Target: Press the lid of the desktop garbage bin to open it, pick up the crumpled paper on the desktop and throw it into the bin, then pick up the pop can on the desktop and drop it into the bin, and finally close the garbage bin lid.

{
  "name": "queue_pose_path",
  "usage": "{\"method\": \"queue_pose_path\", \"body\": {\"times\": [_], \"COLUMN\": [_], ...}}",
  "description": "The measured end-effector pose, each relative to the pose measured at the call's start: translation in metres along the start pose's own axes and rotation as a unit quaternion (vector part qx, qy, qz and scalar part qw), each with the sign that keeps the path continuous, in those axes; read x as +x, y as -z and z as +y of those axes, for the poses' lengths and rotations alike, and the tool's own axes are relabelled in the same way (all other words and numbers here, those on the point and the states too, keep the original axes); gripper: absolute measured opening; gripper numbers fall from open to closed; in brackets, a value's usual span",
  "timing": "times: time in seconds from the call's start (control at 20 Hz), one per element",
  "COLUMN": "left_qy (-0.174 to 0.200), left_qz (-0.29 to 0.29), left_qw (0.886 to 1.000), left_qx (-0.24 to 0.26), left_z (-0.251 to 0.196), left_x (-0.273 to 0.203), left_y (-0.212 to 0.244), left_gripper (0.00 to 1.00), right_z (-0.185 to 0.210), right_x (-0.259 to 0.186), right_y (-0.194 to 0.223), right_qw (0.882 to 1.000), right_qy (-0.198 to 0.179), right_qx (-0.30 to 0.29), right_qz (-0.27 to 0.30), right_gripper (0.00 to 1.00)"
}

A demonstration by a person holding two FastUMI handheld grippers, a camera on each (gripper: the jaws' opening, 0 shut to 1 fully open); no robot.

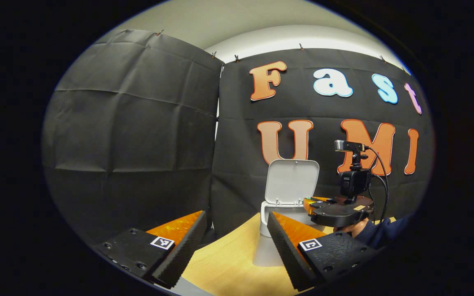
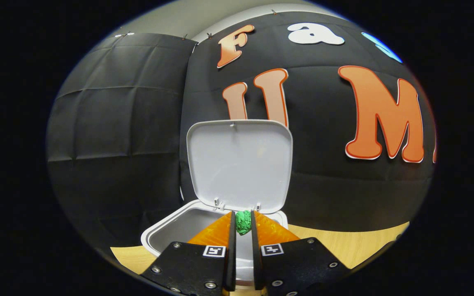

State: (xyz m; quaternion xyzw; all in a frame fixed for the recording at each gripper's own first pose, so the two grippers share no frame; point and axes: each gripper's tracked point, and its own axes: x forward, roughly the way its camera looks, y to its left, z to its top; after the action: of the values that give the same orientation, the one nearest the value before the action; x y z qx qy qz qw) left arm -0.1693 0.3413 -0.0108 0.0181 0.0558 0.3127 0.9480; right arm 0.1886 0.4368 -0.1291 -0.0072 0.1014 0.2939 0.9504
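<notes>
The garbage bin [image 2: 167, 236] stands on the desktop [image 2: 344, 246] with its lid [image 2: 240, 164] raised upright behind the opening. The crumpled paper [image 2: 243, 222] is pinched between the tips of the right gripper [image 2: 243, 230], whose jaws are drawn nearly together on it, and is held above the bin's open mouth, just in front of the lid hinge. The left gripper [image 1: 237, 242] is held back from the bin with its jaws spread wide and nothing between them. The main risk is judged to be the release point — the paper is carried close to the bin's rear rim, so it may strike the lid or the rim and bounce out onto the desktop. A second risk is contact: if the raised lid is nudged, it may fall shut before the paper is dropped. The pop can's place relative to the bin cannot be told.
</notes>
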Motion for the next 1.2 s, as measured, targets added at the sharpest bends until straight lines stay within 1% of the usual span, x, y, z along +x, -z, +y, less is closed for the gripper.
{"method": "queue_pose_path", "body": {"times": [0.05,0.1,0.15,0.2,0.25,0.3,0.35,0.4,0.45,0.6,0.65,0.7,1.0,1.2], "left_qy": [0.003,0.005,0.007,0.010,0.013,0.016,0.019,0.021,0.023,0.030,0.034,0.039,0.076,0.114], "left_qz": [0.001,0.002,0.003,0.003,0.004,0.004,0.004,0.004,0.003,0.003,0.002,0.001,0.004,0.011], "left_qw": [1.000,1.000,1.000,1.000,1.000,1.000,1.000,1.000,1.000,1.000,0.999,0.999,0.997,0.993], "left_qx": [-0.001,-0.001,-0.001,-0.001,-0.002,-0.004,-0.005,-0.005,-0.005,-0.005,-0.003,-0.001,-0.002,-0.004], "left_z": [0.000,-0.001,-0.002,-0.003,-0.005,-0.008,-0.010,-0.013,-0.013,-0.020,-0.024,-0.027,-0.056,-0.090], "left_x": [0.002,0.002,0.003,0.006,0.007,0.007,0.009,0.008,0.008,0.011,0.011,0.011,0.016,0.019], "left_y": [0.000,0.002,0.004,0.005,0.005,0.005,0.005,0.007,0.008,0.007,0.007,0.007,0.013,0.022], "left_gripper": [0.94,0.94,0.94,0.94,0.94,0.94,0.94,0.94,0.94,0.93,0.94,0.93,0.94,0.94], "right_z": [0.000,0.000,-0.001,0.002,0.006,0.006,0.003,0.003,0.001,-0.006,-0.009,-0.013,-0.034,-0.061], "right_x": [0.000,0.002,0.002,0.001,0.002,0.000,-0.001,-0.003,-0.004,-0.013,-0.016,-0.019,-0.054,-0.086], "right_y": [0.002,0.001,-0.001,0.000,0.003,0.006,0.006,0.003,-0.001,-0.012,-0.013,-0.014,-0.023,-0.027], "right_qw": [1.000,1.000,1.000,1.000,1.000,1.000,1.000,1.000,1.000,1.000,1.000,0.999,0.999,0.998], "right_qy": [-0.002,0.000,0.002,-0.003,-0.013,-0.013,-0.010,-0.011,-0.010,-0.007,-0.003,0.001,0.020,0.044], "right_qx": [0.000,-0.003,-0.007,-0.009,-0.007,-0.009,-0.010,-0.010,-0.010,-0.014,-0.016,-0.017,-0.007,-0.001], "right_qz": [0.003,0.001,-0.002,-0.003,0.001,0.005,0.005,0.002,-0.004,-0.023,-0.026,-0.027,-0.040,-0.043], "right_gripper": [0.23,0.28,0.22,0.36,0.44,0.59,0.56,0.72,0.77,0.85,0.87,0.88,0.89,0.89]}}
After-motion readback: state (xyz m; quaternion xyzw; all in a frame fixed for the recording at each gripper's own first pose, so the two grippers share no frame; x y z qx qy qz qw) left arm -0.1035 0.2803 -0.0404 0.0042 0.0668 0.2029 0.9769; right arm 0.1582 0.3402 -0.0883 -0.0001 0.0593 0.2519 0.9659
